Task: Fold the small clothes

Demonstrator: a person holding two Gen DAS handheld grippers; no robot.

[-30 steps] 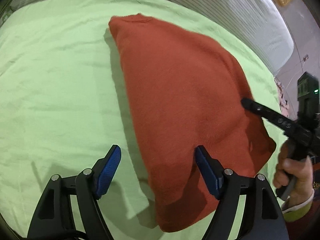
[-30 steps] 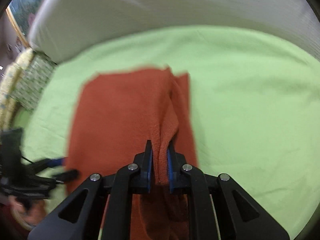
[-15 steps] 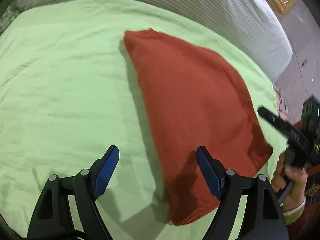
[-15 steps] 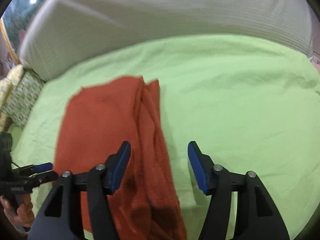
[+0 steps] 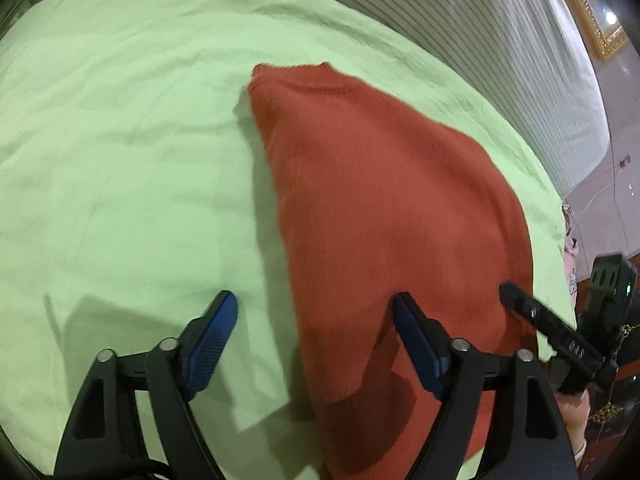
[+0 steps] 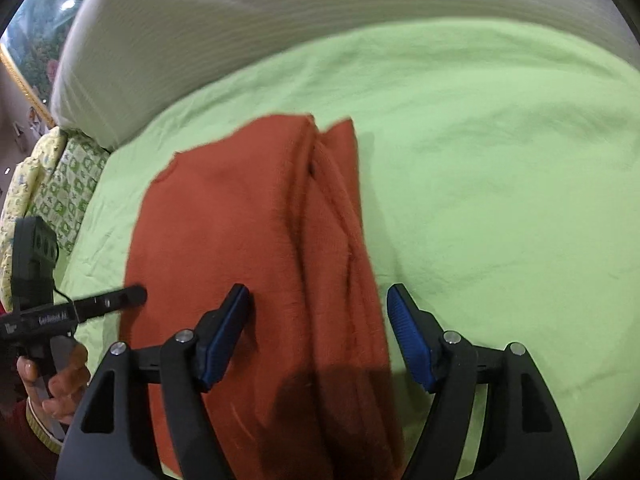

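Note:
A rust-red knit sweater lies folded lengthwise on the green sheet. My left gripper hovers over its near left edge with one pad over the sheet and one over the knit. Its jaws are closing, but nothing is pressed. In the right wrist view the sweater shows a doubled fold along its right side. My right gripper stands astride that fold, its jaws opening and the pads clear of the cloth. Each view also catches the other gripper's finger.
A white ribbed pillow runs along the far side of the sheet. A patterned green-and-yellow cloth lies at its left end. A hand holds the left gripper's handle. Bare sheet stretches to the right of the sweater.
My right gripper let go of the raised fold and opened wide; the fold now lies flat on the sweater. My left gripper shifted sideways along the sweater's left edge, still open.

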